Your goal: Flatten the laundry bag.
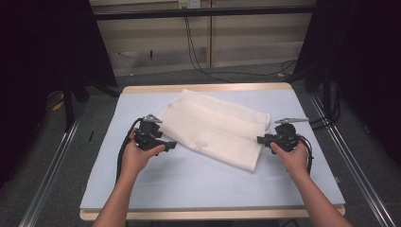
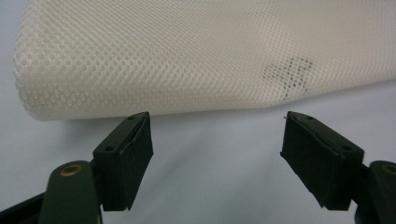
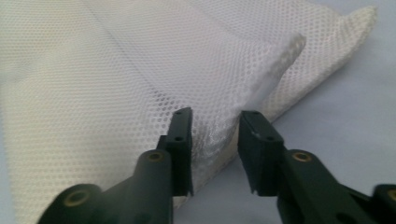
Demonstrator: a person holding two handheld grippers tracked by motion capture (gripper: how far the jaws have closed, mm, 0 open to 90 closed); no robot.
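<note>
A white mesh cloth (image 1: 217, 130) lies folded and slanted across the pale blue mat (image 1: 189, 184). My left gripper (image 1: 172, 144) rests at its near left edge. In the left gripper view the jaws stand wide apart, open (image 2: 217, 140), just short of the mesh cloth (image 2: 187, 56), which carries a faint dark mark (image 2: 289, 74). My right gripper (image 1: 260, 139) is at the cloth's right end. In the right gripper view its jaws are open (image 3: 215, 135) with a narrow gap, and a folded edge of the mesh cloth (image 3: 116, 93) lies between them.
The mat covers a wooden table (image 1: 208, 87). Metal rails (image 1: 350, 156) run along both sides on the floor. Black cables (image 1: 198, 61) trail over the floor behind the table, and dark curtains (image 1: 42, 47) hang left and right.
</note>
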